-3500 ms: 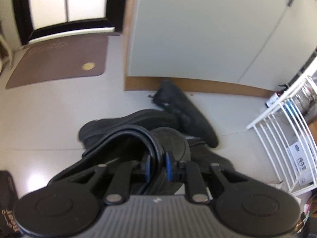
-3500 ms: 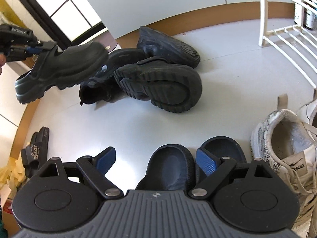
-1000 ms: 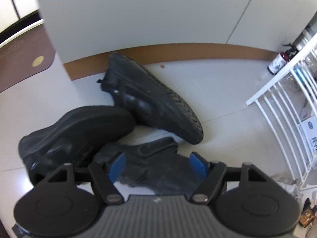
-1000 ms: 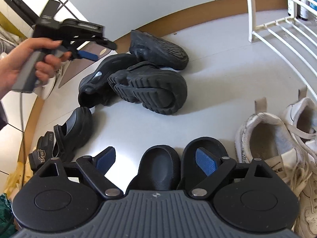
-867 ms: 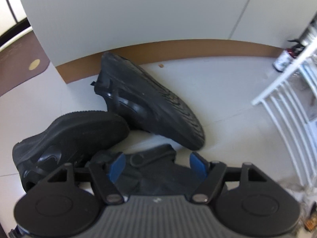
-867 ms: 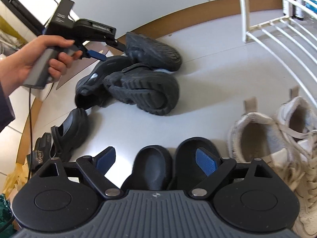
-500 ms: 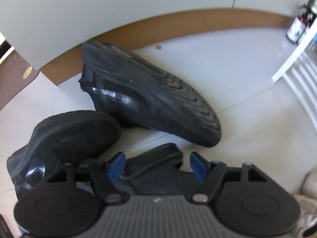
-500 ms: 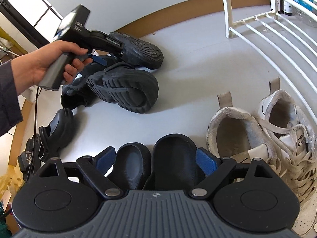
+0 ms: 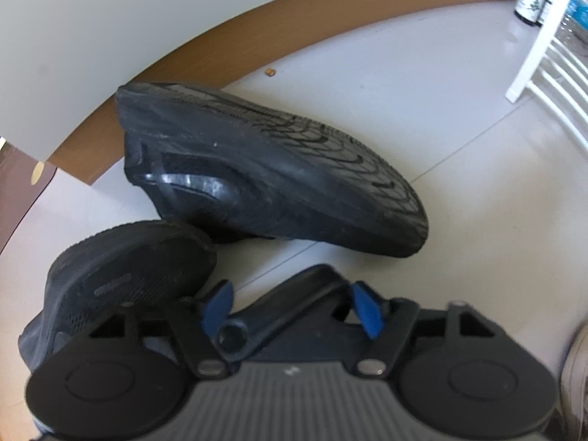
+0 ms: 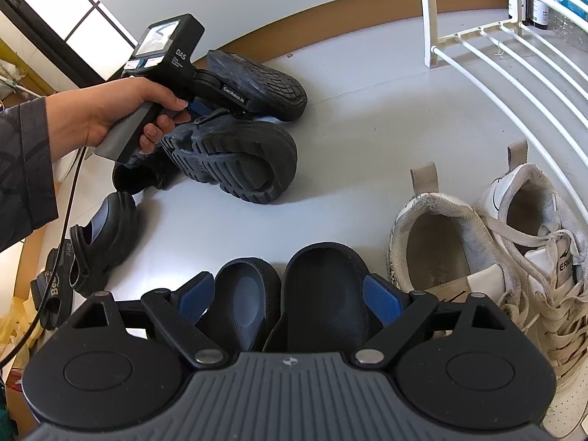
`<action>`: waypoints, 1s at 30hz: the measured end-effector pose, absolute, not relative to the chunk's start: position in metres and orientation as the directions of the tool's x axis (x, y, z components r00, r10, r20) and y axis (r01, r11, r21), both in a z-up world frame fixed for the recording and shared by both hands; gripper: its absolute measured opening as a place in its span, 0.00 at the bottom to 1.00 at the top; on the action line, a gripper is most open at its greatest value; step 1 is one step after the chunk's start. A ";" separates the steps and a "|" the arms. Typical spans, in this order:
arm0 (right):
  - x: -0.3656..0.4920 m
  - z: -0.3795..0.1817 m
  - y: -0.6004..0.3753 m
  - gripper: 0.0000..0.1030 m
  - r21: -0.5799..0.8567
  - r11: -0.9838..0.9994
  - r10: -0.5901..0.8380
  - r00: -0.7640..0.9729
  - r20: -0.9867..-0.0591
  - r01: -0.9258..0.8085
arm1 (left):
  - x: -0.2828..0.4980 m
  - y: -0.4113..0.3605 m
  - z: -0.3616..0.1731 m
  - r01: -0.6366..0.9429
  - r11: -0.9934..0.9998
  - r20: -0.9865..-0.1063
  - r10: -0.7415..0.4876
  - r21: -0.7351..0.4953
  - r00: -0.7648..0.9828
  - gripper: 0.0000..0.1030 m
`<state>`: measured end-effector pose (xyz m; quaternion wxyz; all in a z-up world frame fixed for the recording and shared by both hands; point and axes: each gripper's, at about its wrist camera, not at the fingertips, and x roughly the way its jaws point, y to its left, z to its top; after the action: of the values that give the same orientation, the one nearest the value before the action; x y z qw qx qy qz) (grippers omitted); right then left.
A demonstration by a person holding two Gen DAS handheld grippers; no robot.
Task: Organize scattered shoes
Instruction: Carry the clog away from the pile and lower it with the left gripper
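Left gripper (image 9: 292, 308) sits low over the black clog (image 10: 235, 158), which lies tipped on its side with the tread showing. Clog's heel strap (image 9: 294, 294) runs between the blue pads, slanting up to the right; pads stand apart on either side of it, jaws spread, nothing pinched. Whether a pad touches the strap cannot be told.

Clog's long axis runs left to right across the right wrist view, toe end toward the white rack (image 10: 496, 47). Left hand is far nearer it than the right.

Just beyond the clog lies a black sneaker (image 9: 257, 172) on its side near the brown baseboard (image 9: 257, 36); a second black shoe (image 9: 121, 275) lies to the left, touching or nearly so.

Right gripper (image 10: 290, 296) hangs above the pair of dark slippers (image 10: 323, 294), jaws wide, gripping nothing. White sneakers (image 10: 477, 257) stand just right of the slippers.

Judgement: next move is closing on the strap, so the pads need to straddle it squarely
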<state>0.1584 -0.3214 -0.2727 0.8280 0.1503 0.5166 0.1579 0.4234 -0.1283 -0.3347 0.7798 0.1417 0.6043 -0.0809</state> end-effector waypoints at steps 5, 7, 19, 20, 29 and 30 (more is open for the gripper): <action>0.160 -0.274 -0.320 0.89 0.409 0.906 0.415 0.414 -0.810 -0.109 | 0.417 -0.119 -0.327 0.315 0.943 -0.970 0.029 0.107 0.242 0.44; 0.160 -0.274 -0.318 0.89 0.409 0.906 0.417 0.414 -0.809 -0.114 | 0.412 -0.113 -0.322 0.316 0.944 -0.969 0.015 0.095 0.246 0.41; 0.155 -0.274 -0.299 0.89 0.417 0.898 0.436 0.401 -0.806 -0.137 | 0.371 -0.075 -0.281 0.296 0.954 -0.960 -0.031 0.055 0.279 0.31; 0.155 -0.274 -0.296 0.89 0.418 0.897 0.438 0.400 -0.805 -0.141 | 0.369 -0.071 -0.281 0.288 0.956 -0.960 -0.036 0.048 0.279 0.31; 0.152 -0.277 -0.281 0.89 0.418 0.895 0.446 0.380 -0.810 -0.157 | 0.338 -0.046 -0.278 0.236 0.971 -0.956 -0.106 -0.041 0.272 0.30; 0.152 -0.277 -0.281 0.89 0.418 0.895 0.445 0.379 -0.812 -0.157 | 0.332 -0.041 -0.278 0.212 0.975 -0.957 -0.127 -0.072 0.261 0.29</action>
<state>0.1520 -0.2808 -0.2772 0.8190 0.1370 0.5262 0.1836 0.3323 -0.0410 -0.2779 0.7932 0.0353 0.5985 -0.1069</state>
